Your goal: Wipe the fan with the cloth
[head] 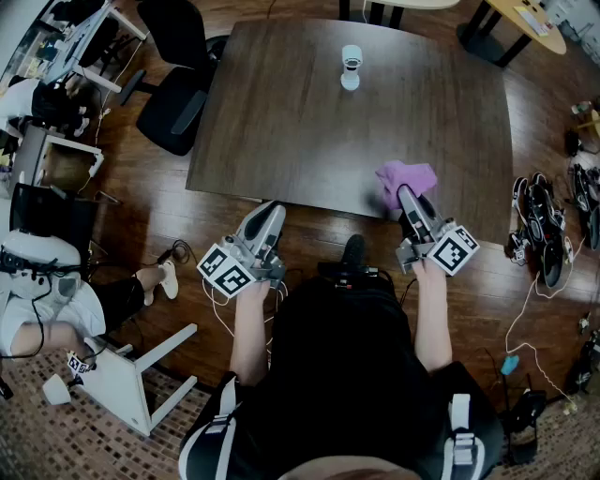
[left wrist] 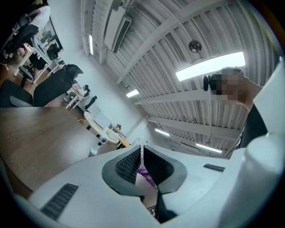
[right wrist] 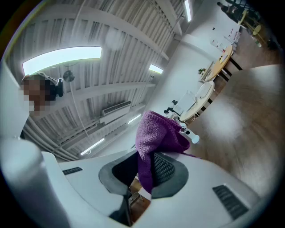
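A small white fan stands upright at the far middle of the dark wooden table. My right gripper reaches over the table's near edge and is shut on a purple cloth, which bunches up above its jaws. In the right gripper view the cloth hangs pinched between the black pads of the right gripper, with the fan small behind it. My left gripper hovers at the table's near edge, shut and holding nothing. Its view shows the left gripper with jaws pressed together and the fan far off.
A black office chair stands at the table's far left corner. Shoes and cables lie on the floor to the right. A seated person and a white stool are at the lower left. Other tables stand behind.
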A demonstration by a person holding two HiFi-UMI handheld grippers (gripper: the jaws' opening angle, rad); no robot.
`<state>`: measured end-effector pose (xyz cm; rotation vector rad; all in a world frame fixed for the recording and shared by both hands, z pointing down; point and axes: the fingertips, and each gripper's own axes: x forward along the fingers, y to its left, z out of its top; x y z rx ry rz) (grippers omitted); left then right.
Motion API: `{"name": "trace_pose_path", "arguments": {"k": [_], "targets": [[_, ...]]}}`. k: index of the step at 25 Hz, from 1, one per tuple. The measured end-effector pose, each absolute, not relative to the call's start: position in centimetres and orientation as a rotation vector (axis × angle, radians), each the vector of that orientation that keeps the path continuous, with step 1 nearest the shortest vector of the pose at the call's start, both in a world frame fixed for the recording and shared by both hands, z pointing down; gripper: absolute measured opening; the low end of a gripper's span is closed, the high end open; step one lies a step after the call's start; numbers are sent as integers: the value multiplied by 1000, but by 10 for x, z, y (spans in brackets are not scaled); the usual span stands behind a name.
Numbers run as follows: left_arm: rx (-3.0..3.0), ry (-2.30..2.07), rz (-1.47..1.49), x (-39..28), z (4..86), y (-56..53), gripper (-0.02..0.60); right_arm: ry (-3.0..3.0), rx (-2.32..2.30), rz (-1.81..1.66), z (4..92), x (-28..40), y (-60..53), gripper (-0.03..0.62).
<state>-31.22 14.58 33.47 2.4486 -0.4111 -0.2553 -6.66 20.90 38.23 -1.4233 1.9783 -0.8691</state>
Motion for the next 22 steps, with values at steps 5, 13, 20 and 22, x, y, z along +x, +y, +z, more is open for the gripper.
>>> {"name": "trace_pose_path", "arguments": {"k": [5, 13, 20, 22], "targets": [[2471, -410, -233, -257, 335, 132, 12, 2048, -1418, -873, 389, -22, 185, 55], [2486, -409, -147, -226, 348, 88, 14, 2096, -1540, -858, 400, 1, 148, 55], [2511, -266, -72, -183, 374, 15, 44, 2097, -1729, -839, 402, 15, 95, 55], [2506, -210, -78, -173, 381, -4, 56, 2093, -1789, -850, 404, 18, 78, 55]]}}
